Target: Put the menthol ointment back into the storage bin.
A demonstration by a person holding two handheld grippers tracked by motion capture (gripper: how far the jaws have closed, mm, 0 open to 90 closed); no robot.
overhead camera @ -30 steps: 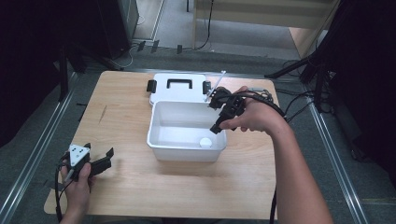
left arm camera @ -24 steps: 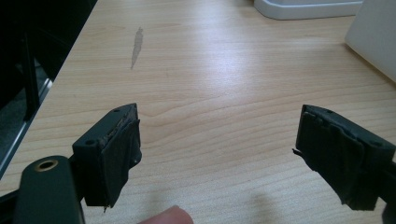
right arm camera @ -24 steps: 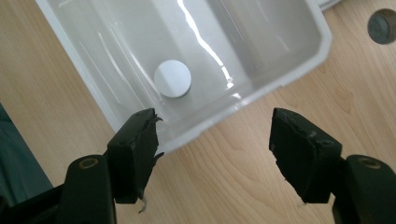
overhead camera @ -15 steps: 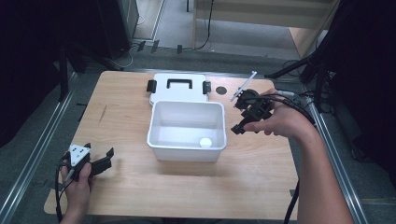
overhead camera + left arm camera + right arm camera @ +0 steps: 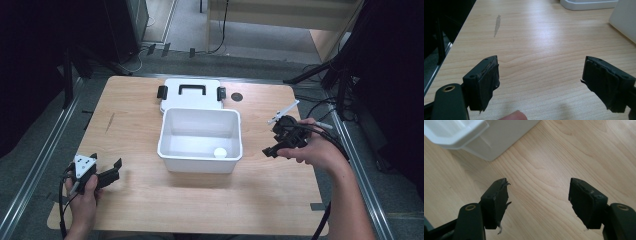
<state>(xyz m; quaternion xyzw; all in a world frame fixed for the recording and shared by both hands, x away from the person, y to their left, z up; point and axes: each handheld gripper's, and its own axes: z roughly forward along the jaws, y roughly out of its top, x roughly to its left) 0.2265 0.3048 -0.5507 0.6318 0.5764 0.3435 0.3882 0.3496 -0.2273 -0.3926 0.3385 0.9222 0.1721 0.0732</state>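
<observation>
A white open box (image 5: 200, 137) is seen at the middle of the wooden bench (image 5: 150, 200), with one small white round item (image 5: 220, 153) lying on its floor near the front right corner. Its lid (image 5: 191, 93), fitted with a black handle and clips, is laid flat just behind it. The right tool (image 5: 274, 145) is held beside the box's right wall, jaws apart and empty. The left tool (image 5: 114, 171) is kept near the bench's front left corner, jaws wide, nothing between them.
</observation>
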